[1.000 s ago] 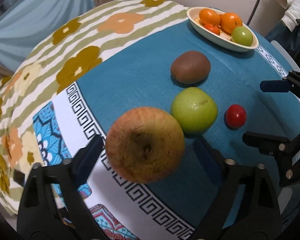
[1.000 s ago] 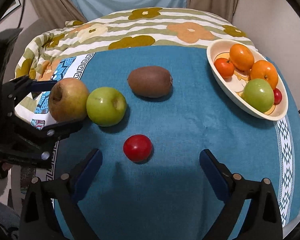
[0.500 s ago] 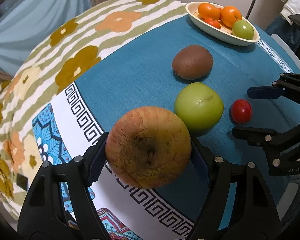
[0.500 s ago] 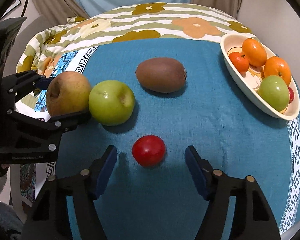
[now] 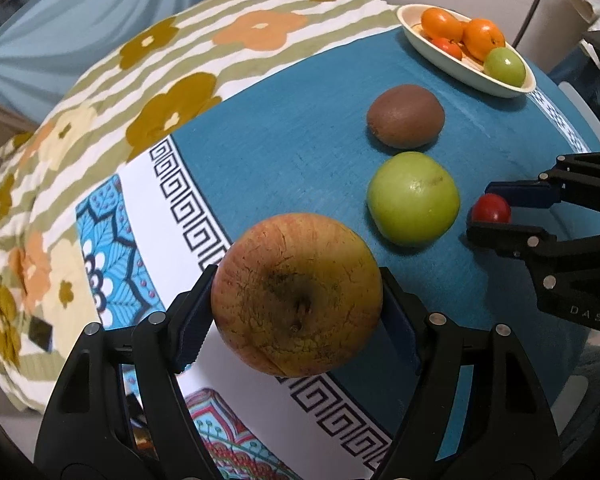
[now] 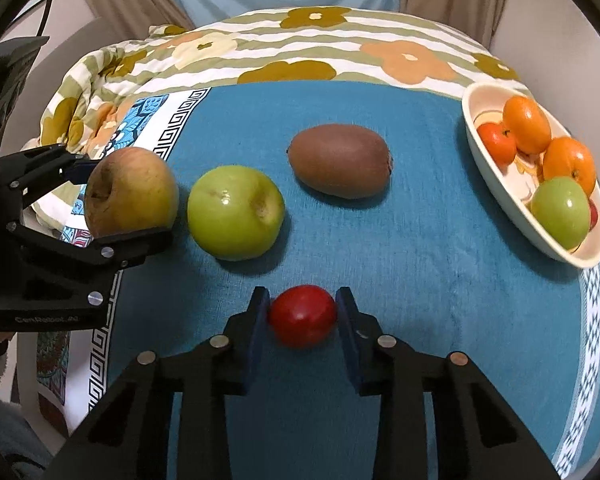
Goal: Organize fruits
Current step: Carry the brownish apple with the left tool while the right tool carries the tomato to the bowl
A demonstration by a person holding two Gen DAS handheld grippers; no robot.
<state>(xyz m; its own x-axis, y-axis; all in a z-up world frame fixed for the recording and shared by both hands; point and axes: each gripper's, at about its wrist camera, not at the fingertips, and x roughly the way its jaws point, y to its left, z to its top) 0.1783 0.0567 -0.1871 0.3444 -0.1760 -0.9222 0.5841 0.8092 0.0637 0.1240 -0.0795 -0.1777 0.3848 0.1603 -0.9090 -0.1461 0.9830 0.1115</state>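
Jaws tight on russet apple (image 5: 296,294); right-wrist view alone: both against tomato (image 6: 302,316).

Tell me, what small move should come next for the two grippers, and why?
Probably lift both fruits toward the bowl. The left hand-held gripper already clamps the yellowish apple, and the right hand-held gripper brackets the red tomato, pads apparently touching.

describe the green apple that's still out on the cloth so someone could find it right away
On the blue tablecloth, left of the oval dish, three loose fruits sit together. The green apple lies between the brown kiwi and the yellow-red apple, the only green one outside the dish.
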